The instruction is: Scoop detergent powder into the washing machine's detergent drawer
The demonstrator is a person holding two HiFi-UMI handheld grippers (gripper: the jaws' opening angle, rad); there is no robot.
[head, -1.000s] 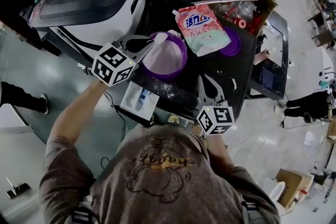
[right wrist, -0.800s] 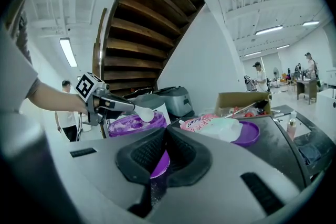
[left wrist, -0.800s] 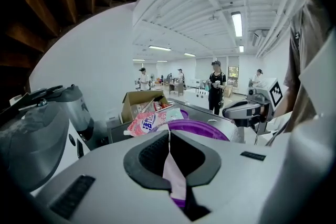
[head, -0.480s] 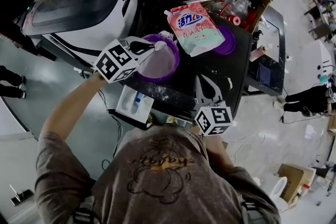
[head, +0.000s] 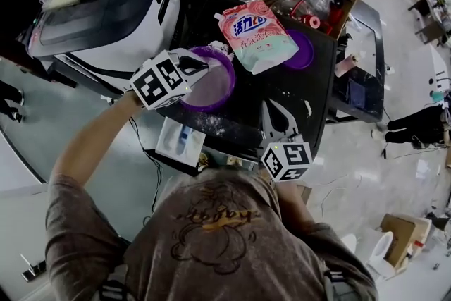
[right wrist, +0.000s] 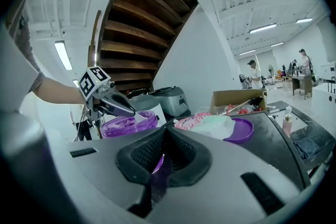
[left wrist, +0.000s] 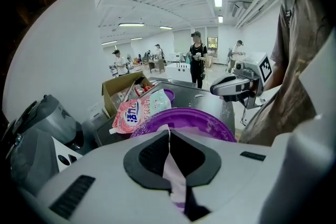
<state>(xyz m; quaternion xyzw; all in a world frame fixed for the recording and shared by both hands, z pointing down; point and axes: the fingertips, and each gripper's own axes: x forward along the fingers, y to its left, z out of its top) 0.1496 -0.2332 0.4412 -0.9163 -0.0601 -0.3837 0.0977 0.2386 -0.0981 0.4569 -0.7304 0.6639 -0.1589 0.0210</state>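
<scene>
Leftward and in toward the near rim went the left gripper, while the right gripper stayed parked on the worktop. The left jaws were pressed together on the thin pale handle of the scoop, holding it over the purple bowl of powder. The right jaws were also closed, pinching a thin purple piece I couldn't put a name to.

The detergent drawer lay open below the worktop's near edge, beside the washing machine and well apart from the scoop, with no powder carried across yet by the look of it. That gap looked like the danger. With such a slim handle in the pinch, any twist or tilt on the way down would likely spill powder over the worktop edge or the floor. White flecks already dusted that edge. The drawer's compartments looked narrow too, so a hasty tip could miss.
</scene>
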